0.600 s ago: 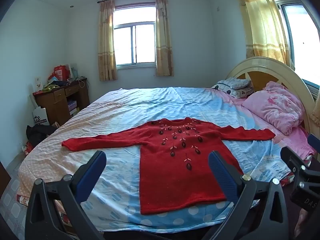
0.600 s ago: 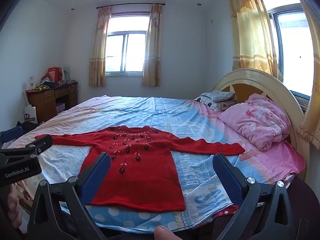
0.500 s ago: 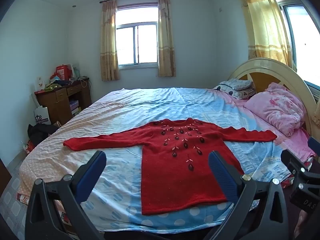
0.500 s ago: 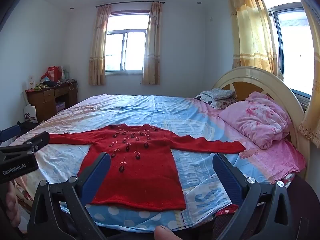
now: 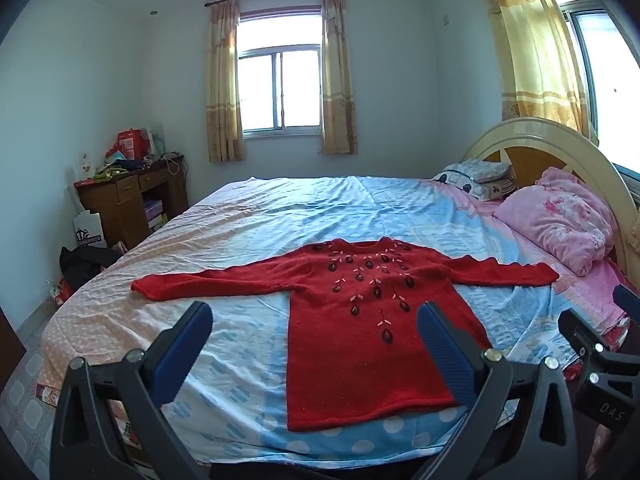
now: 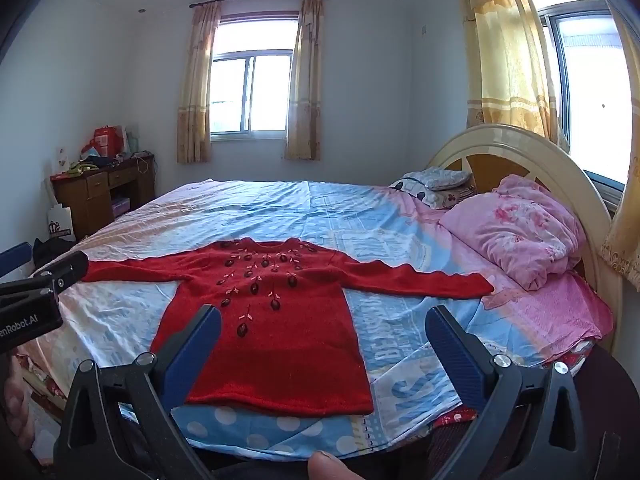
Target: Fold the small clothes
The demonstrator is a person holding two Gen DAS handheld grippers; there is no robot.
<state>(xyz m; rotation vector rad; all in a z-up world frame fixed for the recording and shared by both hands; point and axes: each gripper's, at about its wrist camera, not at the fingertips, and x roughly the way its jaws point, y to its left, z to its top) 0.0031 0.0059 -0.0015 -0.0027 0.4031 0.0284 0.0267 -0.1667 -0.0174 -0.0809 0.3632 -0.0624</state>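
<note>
A red knitted sweater with dark bead and leaf embroidery on its chest lies flat on the bed. Both sleeves are spread out to the sides and the hem faces me. My left gripper hovers in front of the hem, open, with nothing between its blue pads. My right gripper stands beside it, also open and empty, short of the bed's near edge. Each gripper shows at the edge of the other's view.
A pink quilt and a patterned pillow lie by the cream headboard at the right. A brown desk with clutter stands at the left wall, with bags on the floor. A fingertip shows at the bottom of the right wrist view.
Both views have tilted slightly, so the sweater sits a little higher in frame. Neither gripper has changed its opening, and the sweater has not moved.
</note>
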